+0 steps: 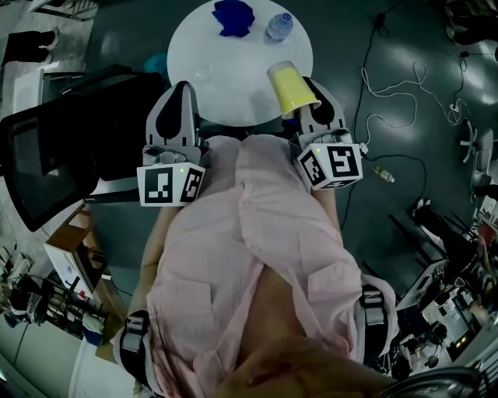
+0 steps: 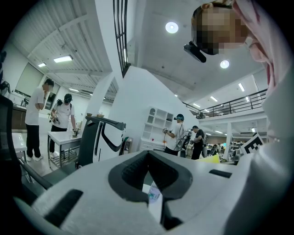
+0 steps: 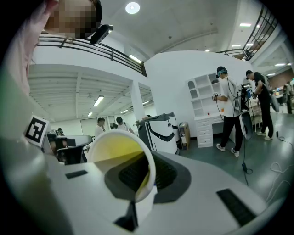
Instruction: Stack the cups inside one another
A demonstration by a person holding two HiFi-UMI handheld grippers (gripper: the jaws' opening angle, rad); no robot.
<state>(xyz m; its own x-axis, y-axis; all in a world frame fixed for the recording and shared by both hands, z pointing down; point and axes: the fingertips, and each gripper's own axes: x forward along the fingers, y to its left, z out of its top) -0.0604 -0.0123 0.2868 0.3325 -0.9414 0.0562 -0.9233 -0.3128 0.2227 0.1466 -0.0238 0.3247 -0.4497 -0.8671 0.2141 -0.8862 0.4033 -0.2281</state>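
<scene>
Resting on the table (image 1: 237,89) is one clear cup (image 1: 204,71) — right tongs (image 1: 313,97) clamp one yellow cup (image 1: 289,84), left tongs (image 1: 181,89) closed, empty.

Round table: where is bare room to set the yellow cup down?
Bare: the table's middle and near edge, between the clear cup and the right gripper's yellow cup. Crowded: the far edge, with blue cloth and bottle.

A round white desk (image 1: 241,78) sits ahead of both grippers, and in the head view their tips overlap its near edge. A clear cup (image 1: 204,71) rests on it just ahead of the left gripper (image 1: 181,87), on the side toward the right gripper (image 1: 315,95). At the far edge, well ahead of both grippers, lies a crumpled blue cloth (image 1: 233,17). A small water bottle (image 1: 278,26) stands just beside it on the right gripper's side.
</scene>
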